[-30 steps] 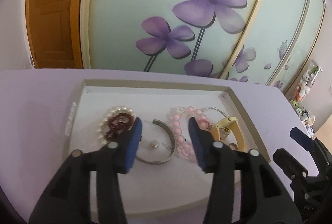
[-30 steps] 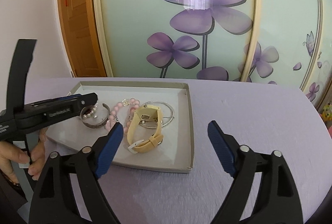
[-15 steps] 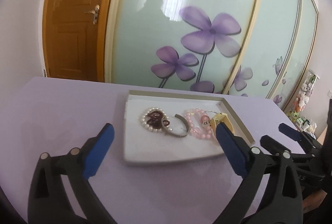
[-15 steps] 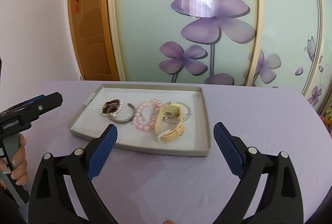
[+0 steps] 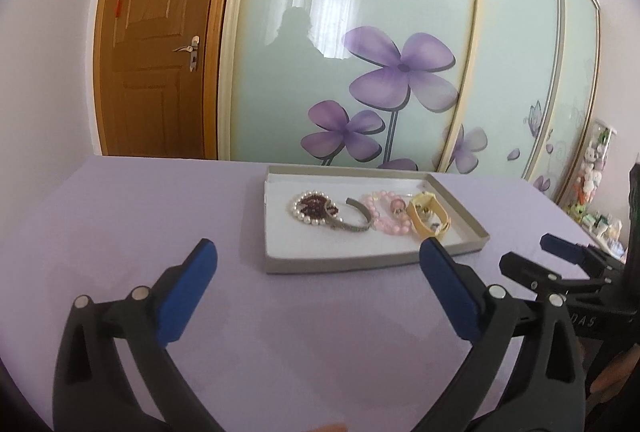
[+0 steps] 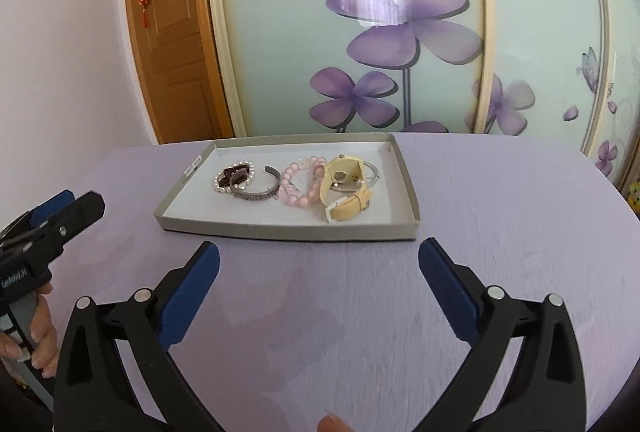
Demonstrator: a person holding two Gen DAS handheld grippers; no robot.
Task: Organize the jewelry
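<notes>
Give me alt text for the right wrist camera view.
A shallow grey tray on a lilac table holds a row of jewelry: pearl bracelet, silver cuff, pink bead bracelet, yellow watch. The right gripper hangs before it, jaws open and empty.

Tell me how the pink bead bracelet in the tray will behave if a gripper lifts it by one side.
The pink bead bracelet is a loop of separate round beads, so it would probably sag and dangle rather than hold its shape. The glossy beads may slip between pads. It touches the yellow watch and lies close to the grey cuff bangle, so lifting might drag either.
</notes>
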